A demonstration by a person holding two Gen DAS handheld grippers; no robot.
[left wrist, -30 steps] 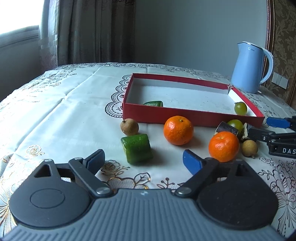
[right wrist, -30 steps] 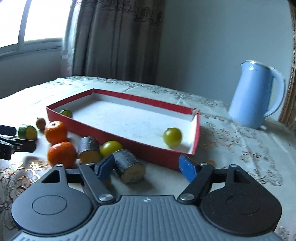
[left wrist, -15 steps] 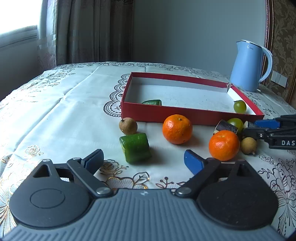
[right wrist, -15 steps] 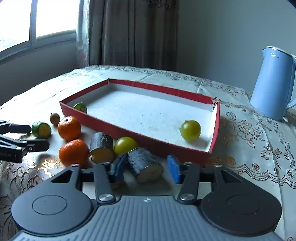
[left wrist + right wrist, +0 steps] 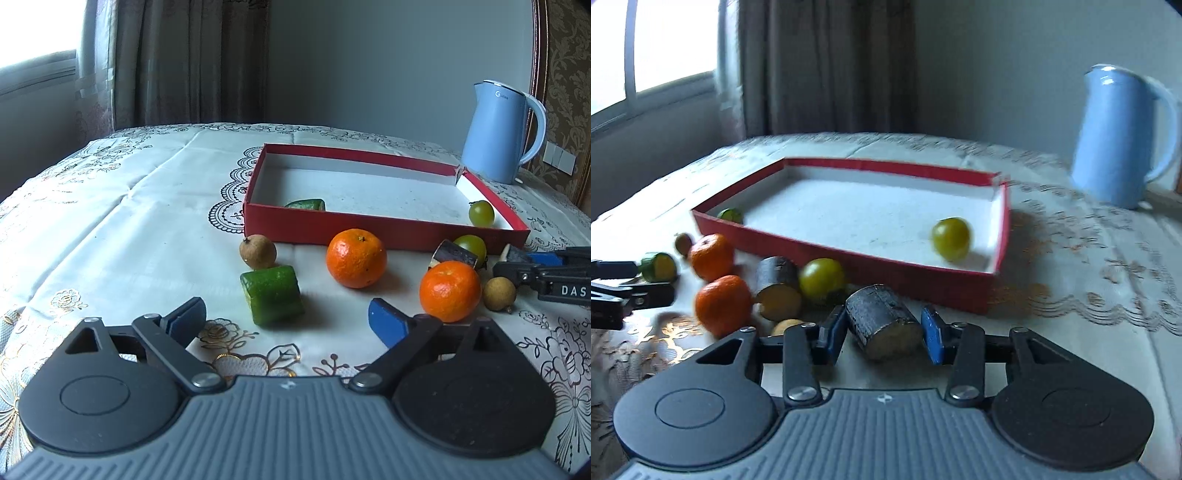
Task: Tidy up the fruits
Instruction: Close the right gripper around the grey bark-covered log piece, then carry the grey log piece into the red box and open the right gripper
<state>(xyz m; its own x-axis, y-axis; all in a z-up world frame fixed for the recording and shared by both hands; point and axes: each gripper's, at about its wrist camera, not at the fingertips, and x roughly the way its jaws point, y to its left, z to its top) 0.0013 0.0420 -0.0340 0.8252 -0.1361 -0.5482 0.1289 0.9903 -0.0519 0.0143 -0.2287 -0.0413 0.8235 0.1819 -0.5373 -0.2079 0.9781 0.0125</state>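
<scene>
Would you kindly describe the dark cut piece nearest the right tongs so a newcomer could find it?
Start at the red tray; just outside its near wall lies a dark-skinned log piece between the right tongs. Unlike the other dark piece beside the oranges, its pale cut face points toward the camera's right.

Both tongs (image 5: 286, 319) (image 5: 884, 334) share blue pads, black linkages with silver screws, and ribbed grey bodies.
</scene>
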